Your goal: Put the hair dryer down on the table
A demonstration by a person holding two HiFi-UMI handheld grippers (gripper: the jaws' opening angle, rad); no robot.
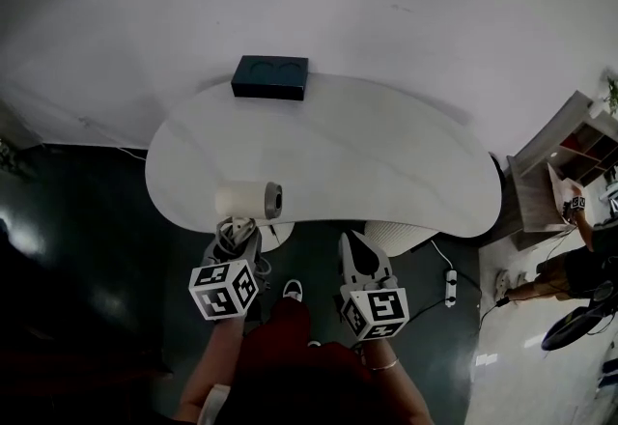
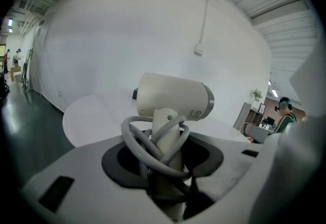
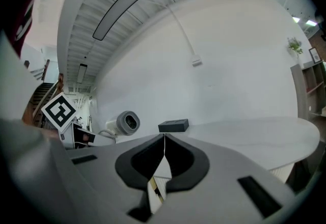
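Observation:
A cream hair dryer (image 1: pixel 249 200) with a grey nozzle end hangs over the near left edge of the white table (image 1: pixel 386 153). My left gripper (image 1: pixel 235 232) is shut on its handle from below. In the left gripper view the dryer's body (image 2: pixel 173 96) stands upright above the jaws, and its grey cord (image 2: pixel 147 139) is looped round the handle. My right gripper (image 1: pixel 354 240) is in front of the table's near edge with its jaws shut and nothing between them. In the right gripper view the dryer (image 3: pixel 126 122) shows to the left of that gripper (image 3: pixel 164 136).
A black box (image 1: pixel 270 77) sits at the table's far edge, also visible as the box (image 3: pixel 173 126) in the right gripper view. A white ribbed base (image 1: pixel 401 235) stands under the table. A power strip (image 1: pixel 451 288) lies on the floor. A wooden shelf (image 1: pixel 570 153) and a person (image 1: pixel 570 264) are at the right.

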